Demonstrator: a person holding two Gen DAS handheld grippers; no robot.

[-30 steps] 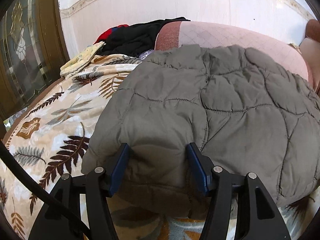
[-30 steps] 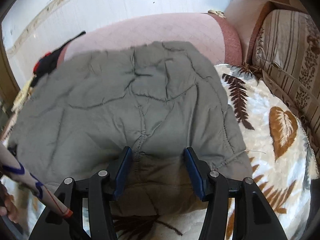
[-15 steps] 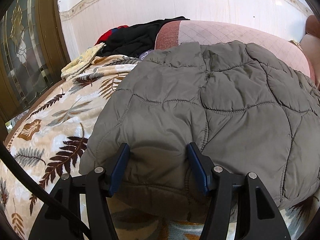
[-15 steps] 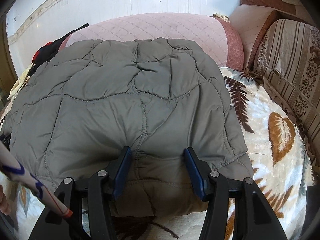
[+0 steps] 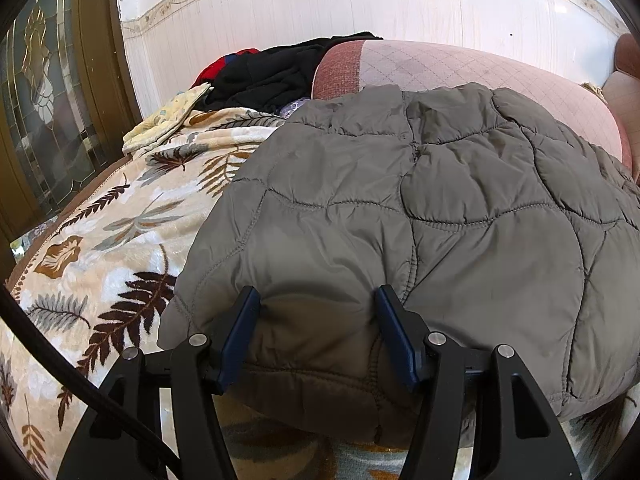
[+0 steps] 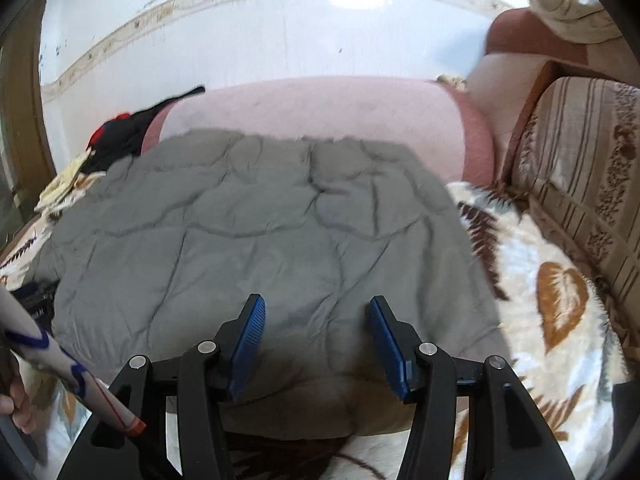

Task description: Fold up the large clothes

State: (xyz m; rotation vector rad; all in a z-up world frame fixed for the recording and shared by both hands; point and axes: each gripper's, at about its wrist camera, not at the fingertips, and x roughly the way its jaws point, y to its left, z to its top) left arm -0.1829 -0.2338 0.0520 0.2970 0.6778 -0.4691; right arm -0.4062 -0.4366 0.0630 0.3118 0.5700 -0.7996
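Observation:
A grey quilted jacket [image 5: 440, 208] lies folded on a leaf-patterned blanket [image 5: 100, 240]. In the left wrist view my left gripper [image 5: 316, 320] is at the jacket's near left corner. Its blue pads [image 5: 240, 336] are shut on the thick folded hem, which bulges between them. In the blurred right wrist view the jacket [image 6: 248, 232] spreads ahead. My right gripper [image 6: 314, 336] holds its near right edge, with padded fabric filling the gap between its fingers [image 6: 386, 344]. The hem under both grippers is in shadow.
A pink sofa back [image 5: 460, 68] rises behind the jacket. Dark and red clothes [image 5: 272, 72] and a yellow cloth [image 5: 168, 120] are piled at the far left. A striped cushion [image 6: 580, 184] stands on the right. A person's hand [image 6: 16, 408] grips a white handle [image 6: 76, 376].
The right wrist view has tipped upward and blurred, so more wall and sofa back show. The jacket's far edge rose, then settled lower. The left gripper has kept still.

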